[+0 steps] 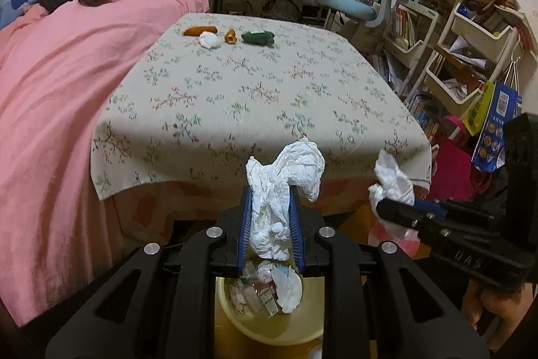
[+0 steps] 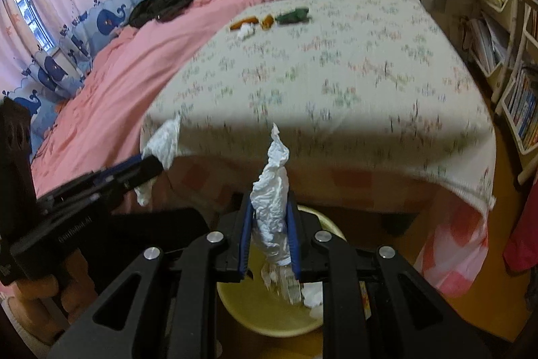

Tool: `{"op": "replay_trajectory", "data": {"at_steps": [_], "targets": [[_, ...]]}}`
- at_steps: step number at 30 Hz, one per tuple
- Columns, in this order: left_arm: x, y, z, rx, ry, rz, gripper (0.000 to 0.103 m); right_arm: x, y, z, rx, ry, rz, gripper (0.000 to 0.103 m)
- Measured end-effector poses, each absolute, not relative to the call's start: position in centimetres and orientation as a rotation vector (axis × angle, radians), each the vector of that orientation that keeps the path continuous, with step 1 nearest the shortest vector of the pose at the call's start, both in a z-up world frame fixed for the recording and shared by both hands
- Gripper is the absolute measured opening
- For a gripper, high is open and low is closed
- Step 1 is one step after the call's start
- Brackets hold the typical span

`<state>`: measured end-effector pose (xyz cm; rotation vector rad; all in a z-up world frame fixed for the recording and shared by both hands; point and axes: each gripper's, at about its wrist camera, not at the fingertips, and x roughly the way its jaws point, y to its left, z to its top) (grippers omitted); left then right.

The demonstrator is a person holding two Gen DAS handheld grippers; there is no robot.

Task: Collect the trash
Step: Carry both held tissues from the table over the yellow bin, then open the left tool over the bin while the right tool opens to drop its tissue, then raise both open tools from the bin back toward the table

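A: Left gripper [image 1: 269, 190]?
B: Clamped on a crumpled white tissue [image 1: 285, 177], soft and wrinkled, bulging above the blue ribbed pads.
A: Right gripper [image 2: 269, 207]?
B: Also clenched on a tissue [image 2: 273, 190], this one twisted into a tall thin point.
A: Where are they?
B: Both hang just past the table's near edge, above a round yellow plastic bin [image 1: 269, 330] with trash already in it.
A: More trash?
B: At the far end of the flowered tablecloth [image 1: 255, 83]: orange peels [image 1: 200, 30], a white paper ball [image 1: 209, 40], a green wrapper [image 1: 258, 37].
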<state>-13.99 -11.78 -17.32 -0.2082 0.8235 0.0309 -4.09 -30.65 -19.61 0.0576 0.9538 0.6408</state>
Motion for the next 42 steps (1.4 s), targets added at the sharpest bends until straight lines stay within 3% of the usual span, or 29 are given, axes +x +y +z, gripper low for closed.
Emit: {"op": "replay_trajectory", "data": {"at_steps": [23,25,27,30,42], "targets": [[-14.4,-13.9,-20.1,-0.153,0.953,0.016,0.021,-5.6,-30.1,-22.9,0.01,1.107,0.65,0.021],[-14.3,-14.1,-20.3,-0.151,0.967,0.012,0.025,-5.6,-29.9,-23.2,-0.002,1.128,0.652,0.023],[-14.3,-14.2,-20.4,-0.149,0.975,0.016,0.039,-5.6,-29.8,-23.6,-0.011,1.144,0.651,0.031],[-14.4,-14.2,-20.4,-0.147,0.972,0.023,0.049,-5.6,-30.0,-23.8,-0.021,1.153,0.641,0.039],[-14.4,-13.8,-20.1,-0.162,0.957,0.051,0.062,-5.6,-30.4,-23.8,-0.017,1.157,0.63,0.045]]}}
